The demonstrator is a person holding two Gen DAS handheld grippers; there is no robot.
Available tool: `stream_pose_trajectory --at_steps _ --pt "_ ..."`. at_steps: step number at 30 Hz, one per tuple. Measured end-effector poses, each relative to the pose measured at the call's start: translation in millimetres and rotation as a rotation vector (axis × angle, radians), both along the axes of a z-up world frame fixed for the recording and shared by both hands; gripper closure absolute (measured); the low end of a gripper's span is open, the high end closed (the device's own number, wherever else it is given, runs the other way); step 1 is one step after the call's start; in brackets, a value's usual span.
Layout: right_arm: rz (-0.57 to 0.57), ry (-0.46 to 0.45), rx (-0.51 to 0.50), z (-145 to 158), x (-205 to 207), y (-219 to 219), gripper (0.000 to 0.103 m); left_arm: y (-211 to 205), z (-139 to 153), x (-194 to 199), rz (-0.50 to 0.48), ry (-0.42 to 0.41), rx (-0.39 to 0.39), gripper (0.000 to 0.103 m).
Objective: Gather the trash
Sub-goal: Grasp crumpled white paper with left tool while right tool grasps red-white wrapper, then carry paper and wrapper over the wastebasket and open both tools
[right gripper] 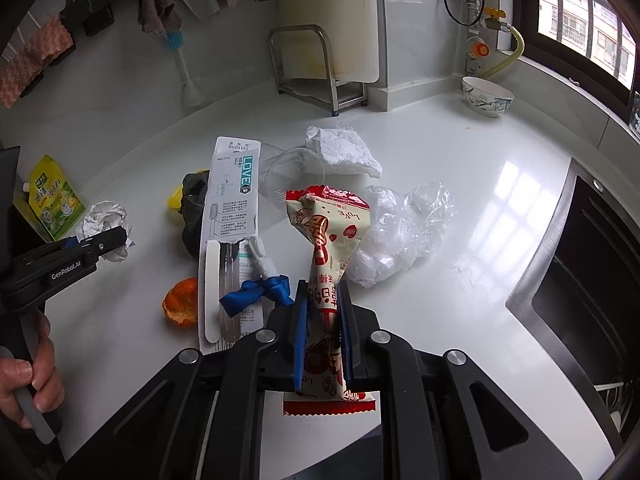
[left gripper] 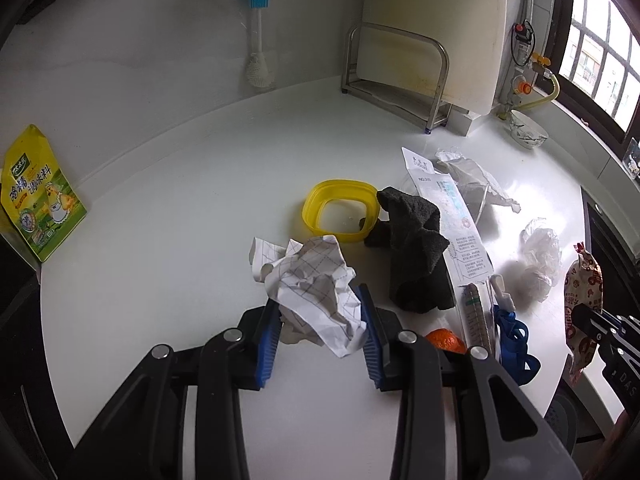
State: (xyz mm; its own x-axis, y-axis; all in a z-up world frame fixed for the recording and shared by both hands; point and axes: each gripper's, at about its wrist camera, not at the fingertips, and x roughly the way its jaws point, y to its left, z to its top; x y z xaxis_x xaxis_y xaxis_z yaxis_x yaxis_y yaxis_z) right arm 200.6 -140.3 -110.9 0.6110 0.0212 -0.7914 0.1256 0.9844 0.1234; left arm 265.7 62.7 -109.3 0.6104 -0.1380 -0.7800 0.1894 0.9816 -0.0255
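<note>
My left gripper (left gripper: 320,302) is shut on a crumpled sheet of squared paper (left gripper: 316,288), just above the white counter (left gripper: 180,220); it also shows in the right wrist view (right gripper: 105,222). My right gripper (right gripper: 323,300) is shut on a red and cream snack wrapper (right gripper: 328,236), held upright; the wrapper appears at the right edge of the left wrist view (left gripper: 582,292). On the counter lie a toothbrush package (right gripper: 230,216), an orange peel (right gripper: 182,300), a blue ribbon (right gripper: 260,292), a clear plastic bag (right gripper: 400,228), crumpled white paper (right gripper: 344,152) and a clear plastic cup (right gripper: 288,172).
A dark grey cloth (left gripper: 412,248) lies beside a yellow lid ring (left gripper: 340,210). A yellow seasoning pouch (left gripper: 36,196) stands at the left. A steel rack (left gripper: 396,76) with a cutting board, a bowl (right gripper: 486,96) and a brush (left gripper: 258,40) are at the back. A dark sink (right gripper: 592,264) is on the right.
</note>
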Motion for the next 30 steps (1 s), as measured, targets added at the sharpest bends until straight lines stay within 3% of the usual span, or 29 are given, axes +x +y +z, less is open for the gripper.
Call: stream_pose_trajectory --at_steps 8,18,24,30 --pt "0.014 -0.005 0.026 9 -51 -14 0.089 -17 22 -56 -0.008 -0.015 0.003 0.068" --pt "0.024 0.035 0.061 6 -139 -48 0.089 -77 32 -150 -0.083 0.012 -0.01 0.068" --pt "0.007 0.064 0.117 -7 -184 -73 0.089 -119 20 -199 -0.16 0.055 -0.02 0.068" --pt "0.005 0.099 0.158 -26 -214 -84 0.089 -151 -9 -232 -0.212 0.122 -0.023 0.068"
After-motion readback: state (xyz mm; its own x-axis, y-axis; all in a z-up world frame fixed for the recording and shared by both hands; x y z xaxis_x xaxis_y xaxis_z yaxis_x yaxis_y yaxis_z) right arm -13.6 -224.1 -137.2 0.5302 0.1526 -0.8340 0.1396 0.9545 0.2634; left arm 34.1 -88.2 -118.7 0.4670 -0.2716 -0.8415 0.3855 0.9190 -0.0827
